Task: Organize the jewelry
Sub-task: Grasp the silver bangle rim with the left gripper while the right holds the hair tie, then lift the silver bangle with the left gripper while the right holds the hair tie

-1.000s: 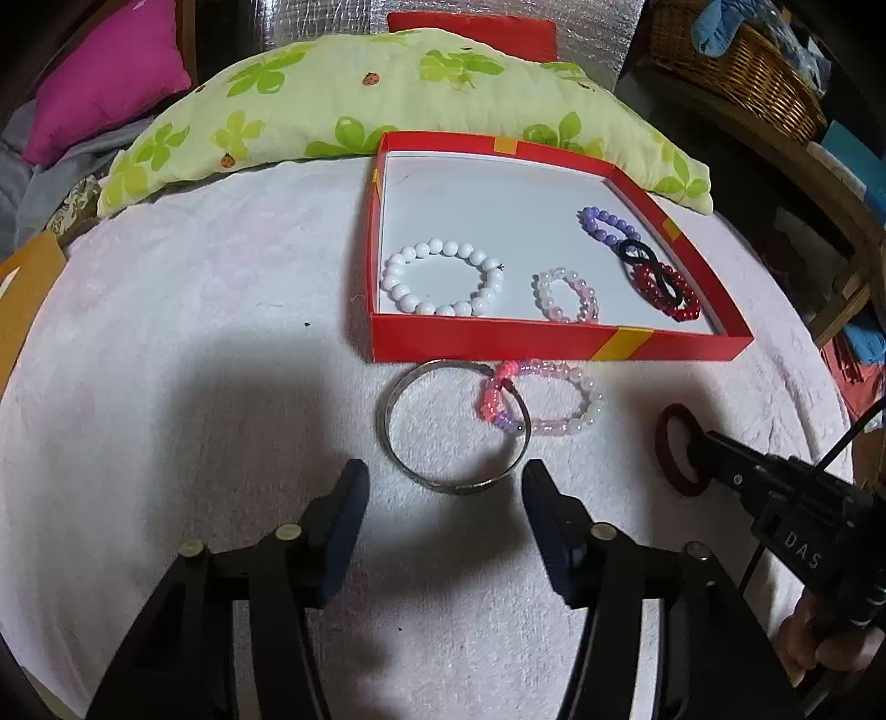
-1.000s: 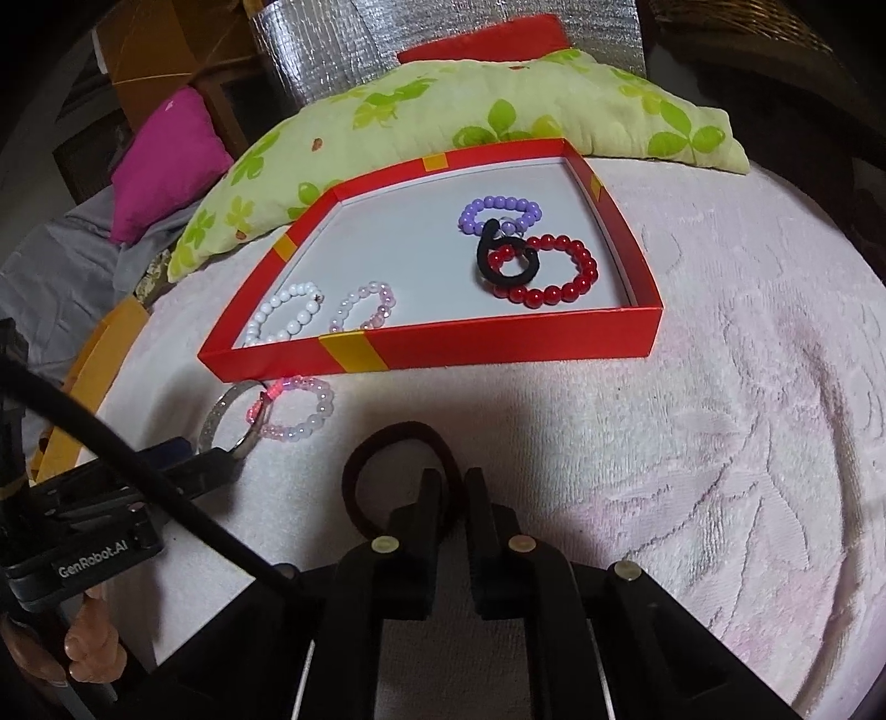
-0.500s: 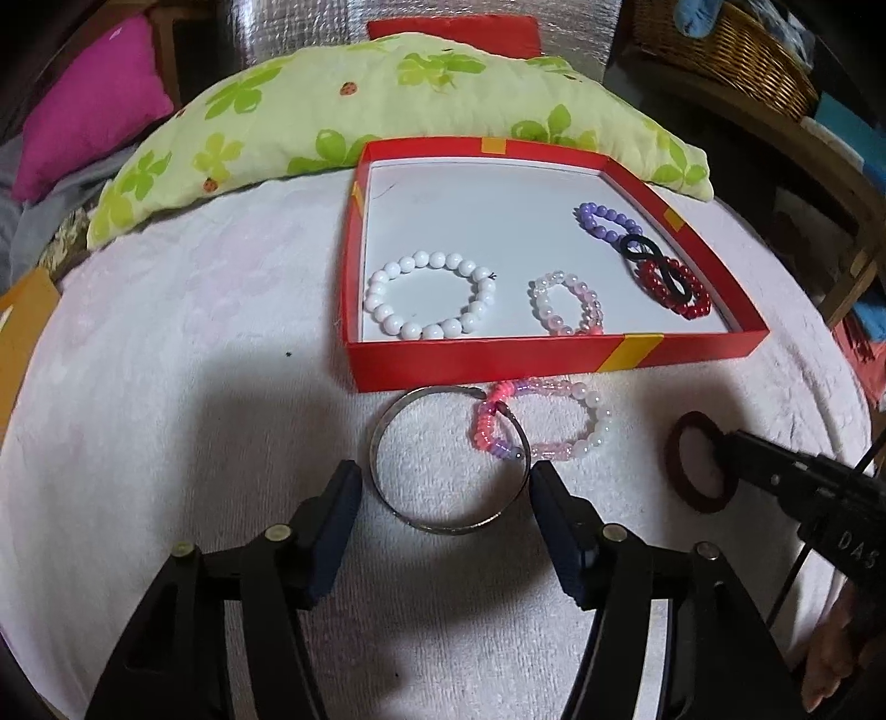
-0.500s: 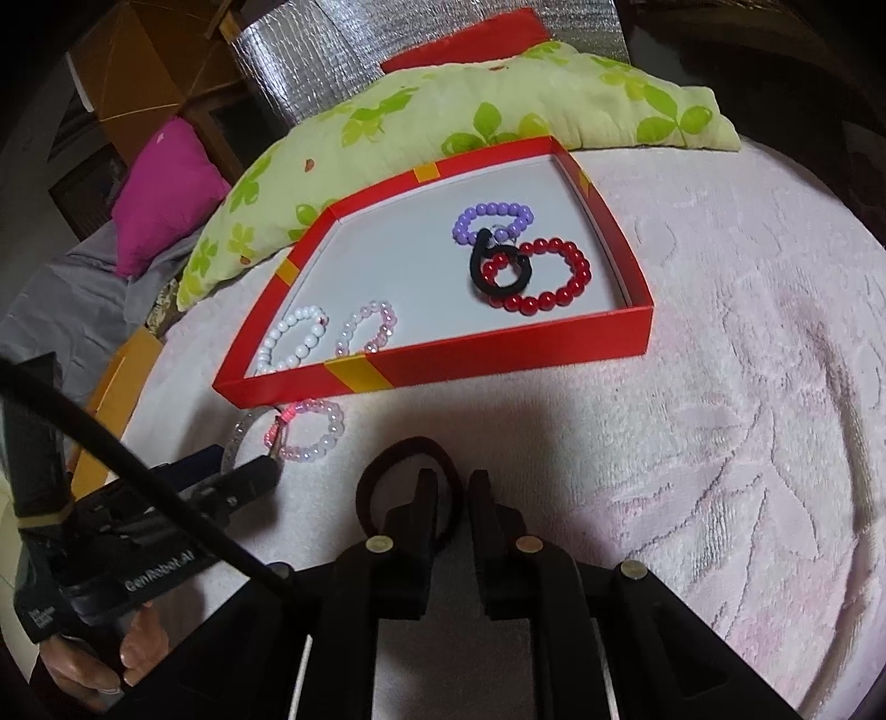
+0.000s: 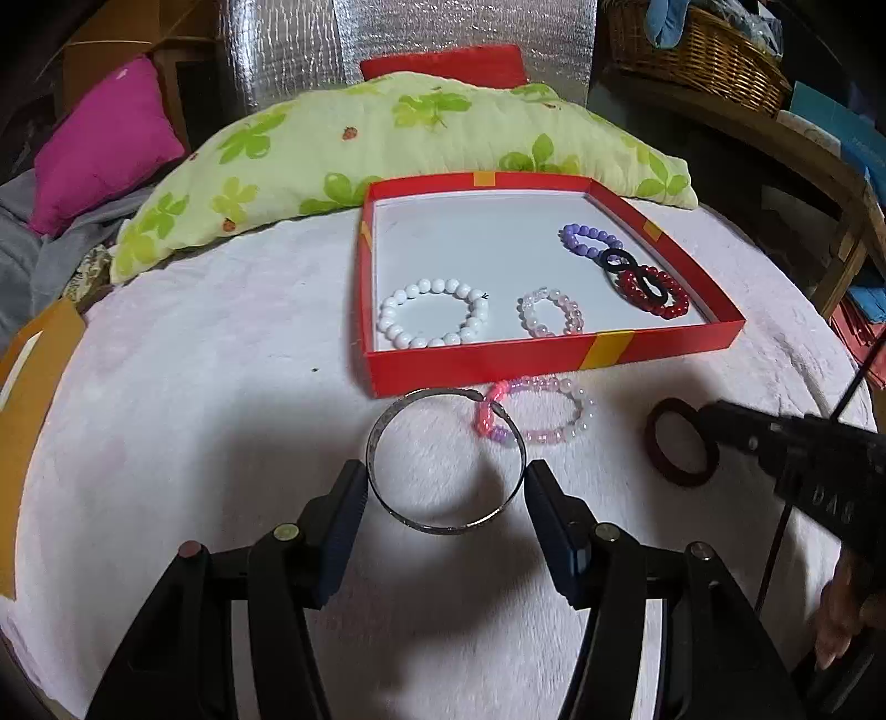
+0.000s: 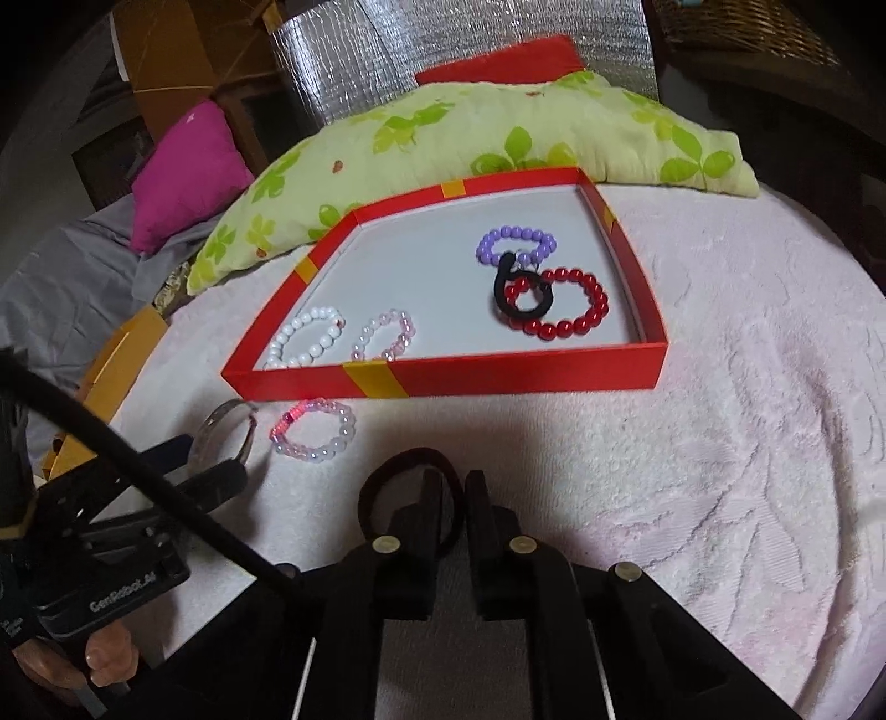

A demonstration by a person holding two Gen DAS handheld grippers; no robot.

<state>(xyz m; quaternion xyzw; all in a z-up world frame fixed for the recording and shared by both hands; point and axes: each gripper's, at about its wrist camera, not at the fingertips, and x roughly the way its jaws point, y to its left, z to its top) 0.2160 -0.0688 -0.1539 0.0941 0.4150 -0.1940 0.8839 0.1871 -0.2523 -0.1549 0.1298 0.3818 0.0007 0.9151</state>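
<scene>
A red box holds white, pale pink, purple and red bead bracelets and a black hair tie. In front of it lie a silver bangle and a pink bead bracelet, overlapping. My left gripper is open, its fingers on either side of the bangle's near half. My right gripper is shut on a dark brown hair tie that rests on the cloth.
Everything lies on a pale pink towel. A green floral pillow lies behind the box, a magenta cushion at far left. A yellow cardboard piece sits at the left edge, a wicker basket at back right.
My left gripper has moved forward, so its open fingers now flank the silver bangle. My right gripper stays shut on the brown hair tie.
</scene>
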